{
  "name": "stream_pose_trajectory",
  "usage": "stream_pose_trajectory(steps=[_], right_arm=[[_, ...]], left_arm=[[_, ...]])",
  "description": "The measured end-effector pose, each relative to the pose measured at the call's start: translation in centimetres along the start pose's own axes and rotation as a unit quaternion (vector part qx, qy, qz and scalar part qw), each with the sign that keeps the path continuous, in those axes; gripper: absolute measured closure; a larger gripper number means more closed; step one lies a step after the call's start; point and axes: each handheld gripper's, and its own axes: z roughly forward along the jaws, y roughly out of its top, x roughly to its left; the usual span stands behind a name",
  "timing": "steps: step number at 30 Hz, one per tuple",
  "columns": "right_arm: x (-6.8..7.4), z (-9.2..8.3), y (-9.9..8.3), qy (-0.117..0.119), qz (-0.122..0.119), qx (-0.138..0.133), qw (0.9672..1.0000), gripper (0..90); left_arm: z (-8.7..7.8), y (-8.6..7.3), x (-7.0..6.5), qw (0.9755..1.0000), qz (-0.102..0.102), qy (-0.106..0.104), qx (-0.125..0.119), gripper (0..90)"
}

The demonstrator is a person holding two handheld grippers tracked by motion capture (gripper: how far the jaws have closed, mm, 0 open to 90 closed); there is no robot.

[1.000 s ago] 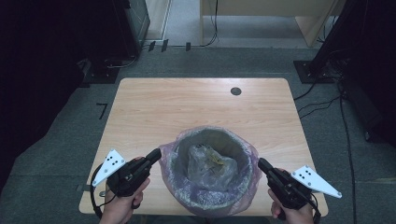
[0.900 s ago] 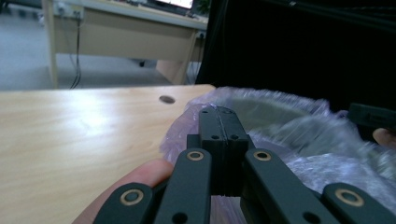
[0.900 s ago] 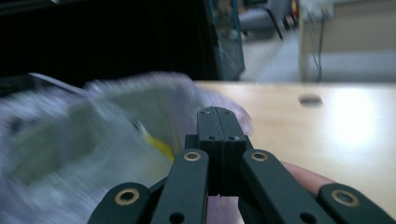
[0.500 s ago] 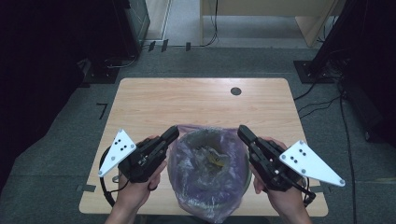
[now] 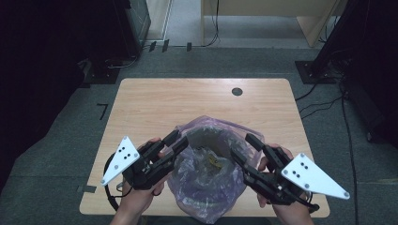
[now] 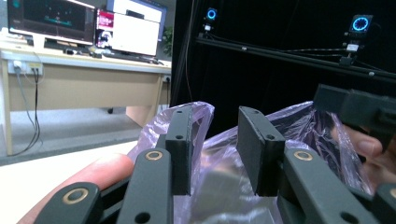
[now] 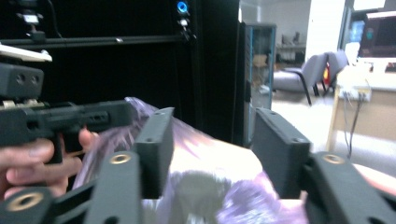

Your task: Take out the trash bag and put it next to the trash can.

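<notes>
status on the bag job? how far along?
Done: the purple bag sits lining a bin on the table, with rubbish inside. In hand: the left gripper and right gripper flank its rim, jaws just opened, film between them but not pinched. Left: gathering the rim and lifting the bag out.

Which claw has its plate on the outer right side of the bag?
The right claw: its grey plate fans toward the table's right edge, away from the bag; the left claw mirrors it.
</notes>
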Motion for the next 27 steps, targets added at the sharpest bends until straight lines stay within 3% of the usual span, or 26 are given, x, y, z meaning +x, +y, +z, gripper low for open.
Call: stream_pose_trajectory(steps=[2, 3, 6, 9, 15, 19, 22, 27], right_arm=[[0.1, -1.0, -1.1, -0.017, 0.008, 0.005, 0.9998, 33.1], [0.1, -1.0, -1.1, -0.017, 0.008, 0.005, 0.9998, 33.1], [0.1, -2.8, -1.9, -0.060, -0.002, -0.003, 0.9982, 28.9], [-0.2, -3.6, -2.2, -0.071, 0.003, -0.008, 0.9974, 28.2], [-1.5, -5.4, -3.1, -0.094, -0.005, -0.011, 0.9955, 27.4], [-2.8, -6.1, -3.7, -0.110, 0.004, -0.008, 0.9939, 27.3], [-4.0, -6.6, -4.0, -0.109, 0.019, -0.009, 0.9938, 27.1], [-6.0, -7.4, -5.1, -0.121, 0.020, -0.005, 0.9925, 27.3]], left_arm=[[-0.2, -0.2, -0.2, 1.0000, 0.003, 0.001, 0.000, 65.1], [-0.4, -0.3, -0.3, 1.0000, 0.007, 0.005, -0.001, 65.1], [-1.3, -0.6, -0.4, 0.9997, 0.018, 0.016, -0.005, 59.1], [-2.4, -0.6, -0.3, 0.9992, 0.018, 0.030, -0.017, 55.7], [-5.0, -0.6, 0.2, 0.9966, 0.033, 0.058, -0.048, 35.0], [-7.0, -1.2, 1.7, 0.9930, 0.027, 0.087, -0.075, 30.9], [-8.2, -1.3, 3.1, 0.9927, 0.016, 0.093, -0.074, 28.3], [-9.0, -2.3, 5.4, 0.9875, 0.006, 0.144, -0.064, 28.9]])
